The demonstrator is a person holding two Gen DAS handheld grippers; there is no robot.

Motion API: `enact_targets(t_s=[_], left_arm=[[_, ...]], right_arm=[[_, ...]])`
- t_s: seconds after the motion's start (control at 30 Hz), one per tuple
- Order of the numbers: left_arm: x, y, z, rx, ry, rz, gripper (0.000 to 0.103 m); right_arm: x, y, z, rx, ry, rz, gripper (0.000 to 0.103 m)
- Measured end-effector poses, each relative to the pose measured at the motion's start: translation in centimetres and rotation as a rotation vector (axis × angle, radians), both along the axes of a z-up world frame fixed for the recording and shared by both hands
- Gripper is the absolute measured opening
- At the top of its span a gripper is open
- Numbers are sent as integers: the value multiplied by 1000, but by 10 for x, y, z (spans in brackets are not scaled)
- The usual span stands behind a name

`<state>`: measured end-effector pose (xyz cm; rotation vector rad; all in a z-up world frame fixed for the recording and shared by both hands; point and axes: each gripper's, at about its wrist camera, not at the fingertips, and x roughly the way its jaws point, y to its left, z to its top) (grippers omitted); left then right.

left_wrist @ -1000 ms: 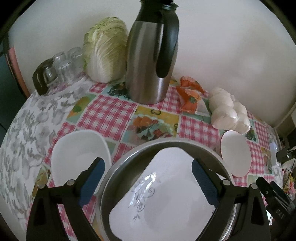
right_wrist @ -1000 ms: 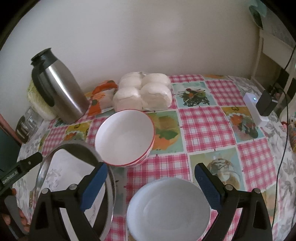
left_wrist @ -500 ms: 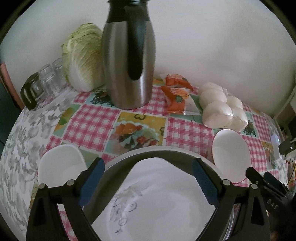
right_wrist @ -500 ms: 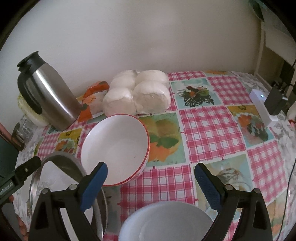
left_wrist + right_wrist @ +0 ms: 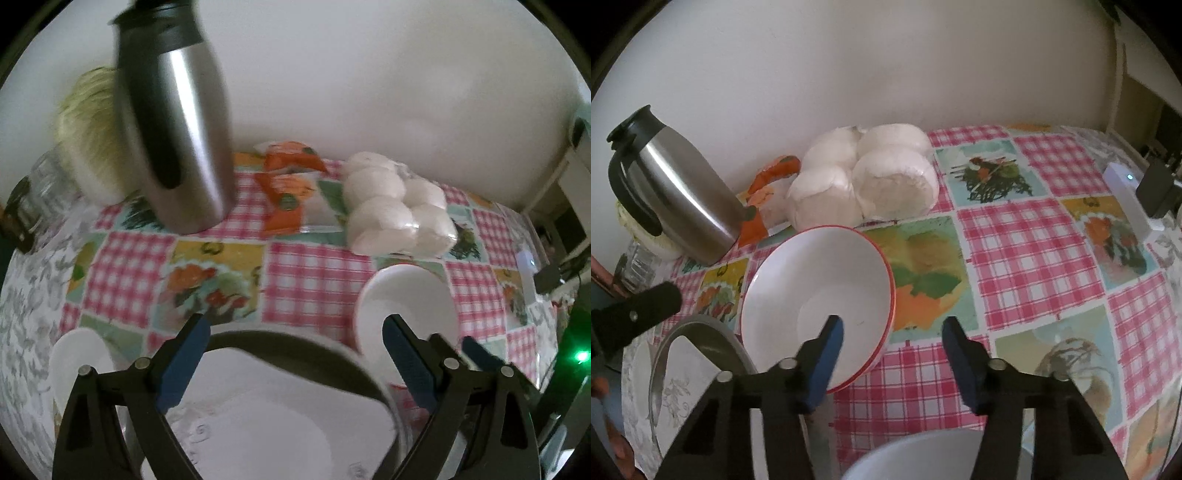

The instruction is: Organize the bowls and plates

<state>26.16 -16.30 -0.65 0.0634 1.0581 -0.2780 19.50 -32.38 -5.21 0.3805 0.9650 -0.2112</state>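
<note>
A white bowl with a red rim (image 5: 812,288) stands mid-table, stacked in another like it. My right gripper (image 5: 892,354) hangs over its near right edge, jaws closing. One pad is inside the bowl and the other outside, so the rim lies between them untouched. My left gripper (image 5: 295,354) stands open above a metal basin (image 5: 295,343) that holds a white square plate (image 5: 277,424). Left of the basin sits a plain white bowl (image 5: 74,362). Another white bowl (image 5: 923,458) lies just under my right gripper.
A steel jug (image 5: 173,129), a cabbage (image 5: 85,136), glasses (image 5: 37,184), orange packets (image 5: 288,184) and a bag of white buns (image 5: 864,184) line the wall. A white power adapter (image 5: 1126,199) lies at the right edge of the checked tablecloth (image 5: 1015,251).
My right gripper's jaws have narrowed a good deal as it dropped toward the red-rimmed bowl. My left gripper has slid right along the basin, still open.
</note>
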Motion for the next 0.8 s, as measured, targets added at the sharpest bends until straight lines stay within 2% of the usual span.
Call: enact_targets(t_s=[0.07,0.17,0.3,0.37,0.4,0.5,0.6,0.67,0.8], left_arm=[[3,-11,-2,2,20,-25,94],[3,-31,-8,57,23,-78,85],[5,-49,-21,117,44,-103,85],[5,-55,-27,142,48,-115,76],[5,-59,-30,168,51,-118,65],[8,-62,-39,196,62,-108,62],[11,-63,-44,181,82,-98,51],[13,-64,-48,180,95,-95,48],[11,-74,-55,225,102,-120,33]], right_arm=[[2,1,-2,14,3,4,48],[4,1,-7,39,11,7,41],[5,2,-13,78,16,15,36],[5,1,-13,87,13,16,32],[5,2,-12,91,11,16,32],[5,2,-13,110,6,13,29],[4,1,-14,116,4,13,29],[3,0,-14,128,1,12,29],[2,-3,-16,148,-2,9,29]])
